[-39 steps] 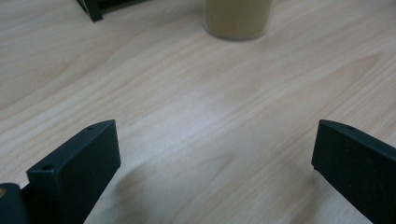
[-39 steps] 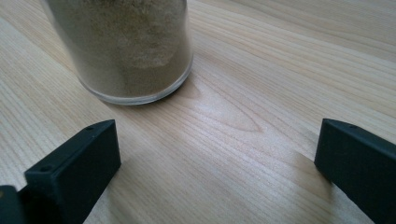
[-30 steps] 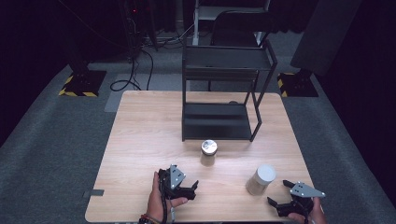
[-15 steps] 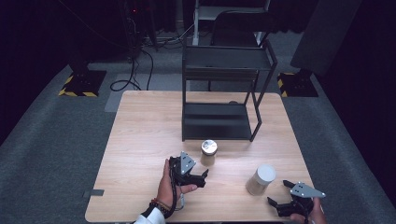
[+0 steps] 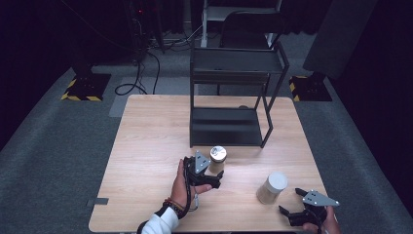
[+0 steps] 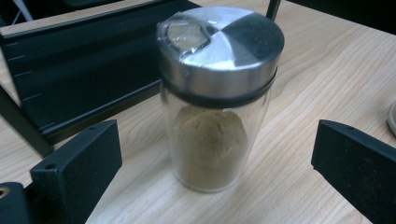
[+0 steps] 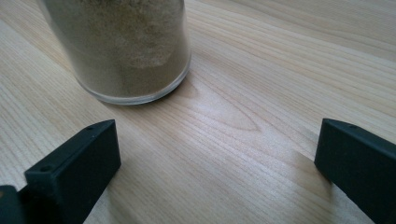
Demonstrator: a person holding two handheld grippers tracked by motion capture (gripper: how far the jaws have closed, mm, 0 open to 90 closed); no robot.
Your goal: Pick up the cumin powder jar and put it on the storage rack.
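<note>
Spice jar between left hand-held gripper's spread jaws

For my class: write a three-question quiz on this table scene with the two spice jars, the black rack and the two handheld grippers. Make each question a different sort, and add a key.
1. True or false: the left gripper has its jaws shut on the metal-lidded jar.
2. Multiple choice: the black rack stands (A) on the far half of the table, beyond both jars; (B) between the person and the jars; (C) on the floor.
3. Fill in: the jar nearest the right gripper is the ______-lidded jar.

Key
1. False: the jaws are open, one on each side of the jar, not touching it.
2. A.
3. White; it stands upright, ahead of the open jaws.
</note>
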